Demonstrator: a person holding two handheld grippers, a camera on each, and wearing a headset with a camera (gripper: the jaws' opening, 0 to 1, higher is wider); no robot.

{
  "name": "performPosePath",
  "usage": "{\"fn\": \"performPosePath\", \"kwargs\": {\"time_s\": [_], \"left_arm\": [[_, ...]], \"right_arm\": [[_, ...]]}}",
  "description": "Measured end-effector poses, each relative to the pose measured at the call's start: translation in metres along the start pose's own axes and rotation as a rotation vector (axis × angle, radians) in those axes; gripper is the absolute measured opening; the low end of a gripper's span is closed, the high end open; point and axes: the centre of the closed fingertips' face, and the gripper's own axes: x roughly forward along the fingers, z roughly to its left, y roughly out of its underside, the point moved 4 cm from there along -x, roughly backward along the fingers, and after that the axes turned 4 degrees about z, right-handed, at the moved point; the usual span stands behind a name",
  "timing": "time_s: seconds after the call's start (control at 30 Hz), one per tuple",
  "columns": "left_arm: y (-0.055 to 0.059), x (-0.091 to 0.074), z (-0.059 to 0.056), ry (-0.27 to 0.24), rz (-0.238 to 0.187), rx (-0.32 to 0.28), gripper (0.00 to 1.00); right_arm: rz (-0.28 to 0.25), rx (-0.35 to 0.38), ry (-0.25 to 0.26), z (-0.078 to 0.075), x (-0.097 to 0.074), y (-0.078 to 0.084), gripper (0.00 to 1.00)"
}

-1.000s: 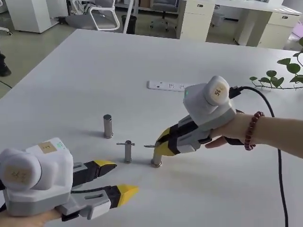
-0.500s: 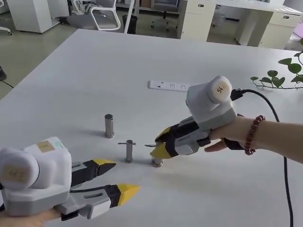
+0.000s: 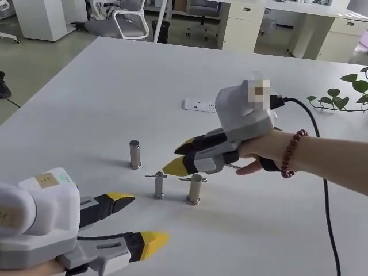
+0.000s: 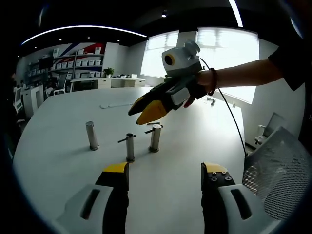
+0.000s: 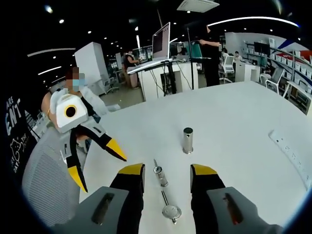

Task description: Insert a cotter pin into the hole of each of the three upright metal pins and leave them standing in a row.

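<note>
Three upright pins (image 3: 158, 185) of smooth grey metal with a dull sheen, on a matt white table (image 3: 103, 86); left gripper (image 3: 150, 217) and right gripper (image 3: 171, 161) in matt pale plastic shells; glossy beads on a bracelet (image 3: 290, 154)

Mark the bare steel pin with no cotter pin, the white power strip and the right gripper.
Bare upright steel pin (image 3: 134, 155): head view, mid-shaft.
Flat white power strip (image 3: 198, 105): head view, top face.
Right gripper (image 3: 172, 160): head view, midway between its fingertips.
</note>
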Motion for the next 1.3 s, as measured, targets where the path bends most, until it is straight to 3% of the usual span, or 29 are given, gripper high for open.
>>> {"fn": "performPosePath", "kwargs": {"time_s": [0.33, 0.7, 0.83, 1.3], "left_arm": [[-0.002, -0.002, -0.002, -0.004, -0.015, -0.03, 0.7], [-0.005, -0.006, 0.001, 0.001, -0.016, -0.036, 0.82], [-0.004, -0.008, 0.002, 0.003, -0.015, -0.046, 0.87], [-0.004, -0.013, 0.009, 0.002, -0.016, -0.043, 0.99]], "right_arm": [[-0.019, 0.01, 0.079, -0.021, 0.023, -0.016, 0.33], [-0.038, 0.011, 0.12, -0.028, 0.053, -0.029, 0.28], [-0.005, 0.008, 0.145, -0.032, 0.066, -0.027, 0.26], [0.016, -0.015, 0.147, -0.04, 0.092, -0.031, 0.17]]}}
